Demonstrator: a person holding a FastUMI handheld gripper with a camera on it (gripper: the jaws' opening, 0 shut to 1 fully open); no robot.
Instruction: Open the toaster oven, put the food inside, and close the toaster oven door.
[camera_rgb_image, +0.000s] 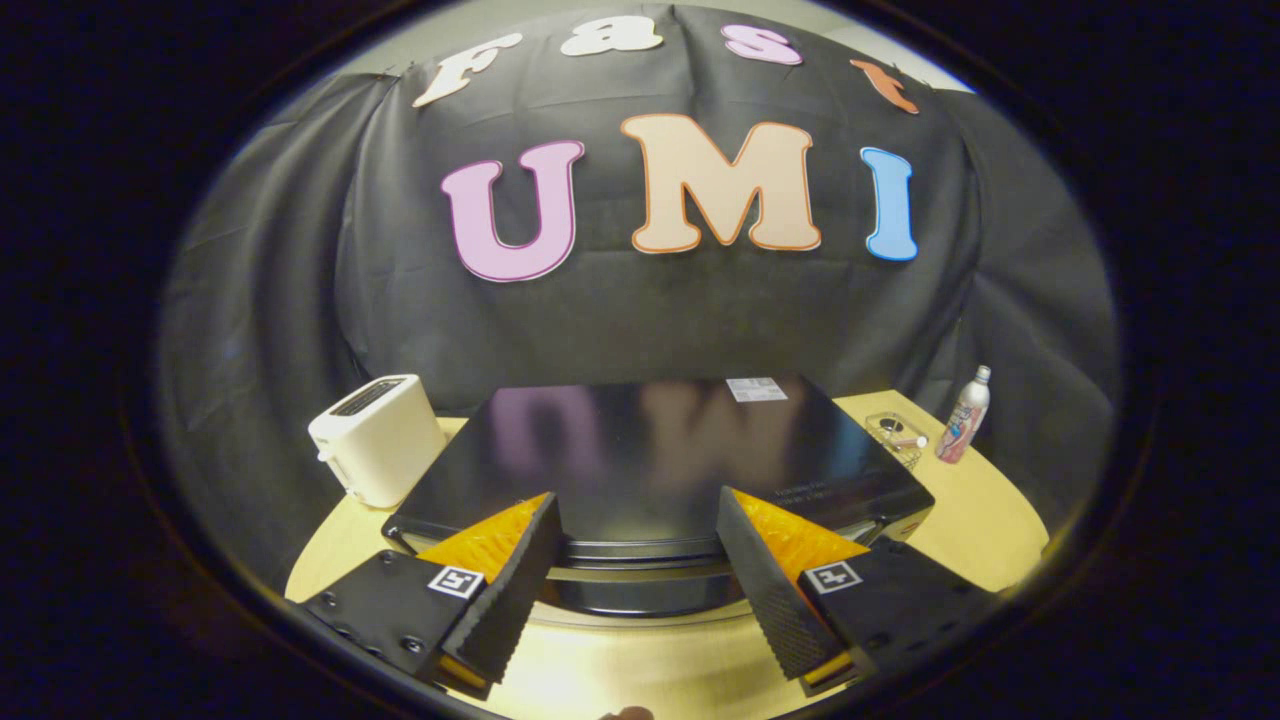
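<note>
The black toaster oven (660, 450) sits on the round wooden table (980, 520), seen from above its front edge. Its glossy top fills the area just beyond my fingers. The front door rim and handle (640, 552) run between the two fingertips, and the door looks closed. My gripper (640, 520) hovers over that front edge, open, with nothing held between the fingers. I cannot pick out the food from here.
A white pop-up toaster (378, 438) stands left of the oven. Right of the oven lie a small clear dish (897, 434) and an upright pink-and-white bottle (963, 416). Bare table shows below the fingers.
</note>
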